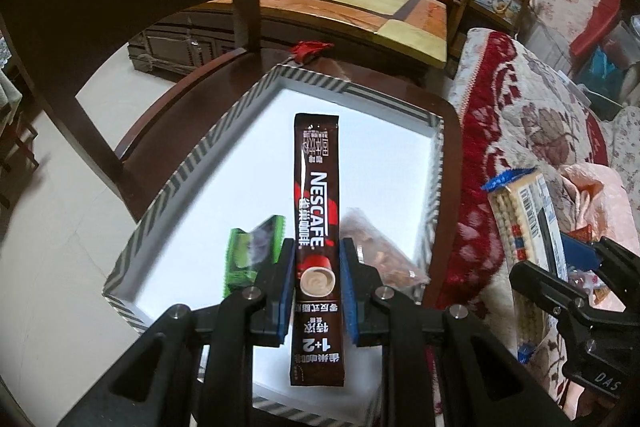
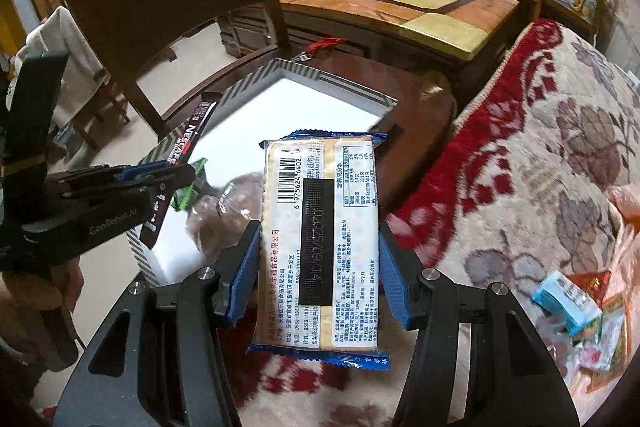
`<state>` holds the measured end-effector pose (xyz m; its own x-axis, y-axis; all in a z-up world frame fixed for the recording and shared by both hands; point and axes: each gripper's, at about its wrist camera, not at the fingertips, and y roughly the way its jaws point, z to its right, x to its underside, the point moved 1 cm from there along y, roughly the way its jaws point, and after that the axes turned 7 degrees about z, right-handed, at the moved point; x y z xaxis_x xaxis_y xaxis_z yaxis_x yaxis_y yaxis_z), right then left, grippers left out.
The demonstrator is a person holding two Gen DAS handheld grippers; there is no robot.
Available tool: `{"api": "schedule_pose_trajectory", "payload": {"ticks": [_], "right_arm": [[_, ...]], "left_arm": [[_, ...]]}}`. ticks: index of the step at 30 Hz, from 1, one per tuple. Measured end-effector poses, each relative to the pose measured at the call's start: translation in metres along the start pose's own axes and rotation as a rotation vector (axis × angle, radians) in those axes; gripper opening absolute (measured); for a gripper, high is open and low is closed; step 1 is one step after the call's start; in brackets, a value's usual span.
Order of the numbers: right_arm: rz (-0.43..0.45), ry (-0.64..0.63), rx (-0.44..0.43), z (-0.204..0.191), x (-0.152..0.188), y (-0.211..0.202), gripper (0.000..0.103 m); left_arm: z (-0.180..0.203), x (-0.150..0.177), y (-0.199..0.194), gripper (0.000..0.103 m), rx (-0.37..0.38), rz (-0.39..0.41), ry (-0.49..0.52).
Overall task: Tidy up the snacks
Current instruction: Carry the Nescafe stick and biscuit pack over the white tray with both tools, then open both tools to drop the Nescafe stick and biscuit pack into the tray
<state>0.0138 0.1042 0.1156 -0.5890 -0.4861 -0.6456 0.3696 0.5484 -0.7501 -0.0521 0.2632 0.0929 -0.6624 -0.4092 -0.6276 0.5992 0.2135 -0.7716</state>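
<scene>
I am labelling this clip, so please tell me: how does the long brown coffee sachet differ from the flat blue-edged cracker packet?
The long brown Nescafe coffee sachet is narrow and stick-shaped; the flat blue-edged cracker packet is broad and rectangular. The sachet shows its printed front, the packet its barcode back. The left gripper holds the sachet over the white striped-rim box; the right gripper holds the packet over the red floral blanket. Both are clamped between blue-padded jaws.

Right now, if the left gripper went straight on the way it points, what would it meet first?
Probably the white floor of the striped-rim box. The left gripper, shut on the Nescafe stick, points down into it between the green packet and the clear bag. Depth is uncertain.
</scene>
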Motion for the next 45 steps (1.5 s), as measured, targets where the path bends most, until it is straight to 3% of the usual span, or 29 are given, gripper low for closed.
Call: {"api": "schedule_pose_trajectory", "payload": {"ticks": [21,33,39,42,45], "right_arm": [[-0.068,-0.065,-0.079,-0.044,-0.055,0.084,0.055],[-0.159,-0.069,-0.079,-0.050,-0.052,0.133,0.054],[-0.175,0.006,-0.122,-0.039,-0.046,0.139,0.055],[-0.153,0.012,-0.133,-0.038,-0.046,0.130,0.055],[-0.121,-0.012,-0.126,-0.041,-0.045,0.114,0.055]], "left_arm": [[-0.039,-0.006,0.046,0.023,-0.065,-0.065,-0.045],[-0.040,-0.006,0.060,0.025,-0.092,-0.082,-0.047],[-0.042,-0.006,0.060,0.027,-0.103,-0.087,-0.067],[-0.042,-0.006,0.057,0.037,-0.104,-0.085,-0.075],[-0.041,-0.005,0.049,0.057,-0.099,-0.067,-0.090]]}}
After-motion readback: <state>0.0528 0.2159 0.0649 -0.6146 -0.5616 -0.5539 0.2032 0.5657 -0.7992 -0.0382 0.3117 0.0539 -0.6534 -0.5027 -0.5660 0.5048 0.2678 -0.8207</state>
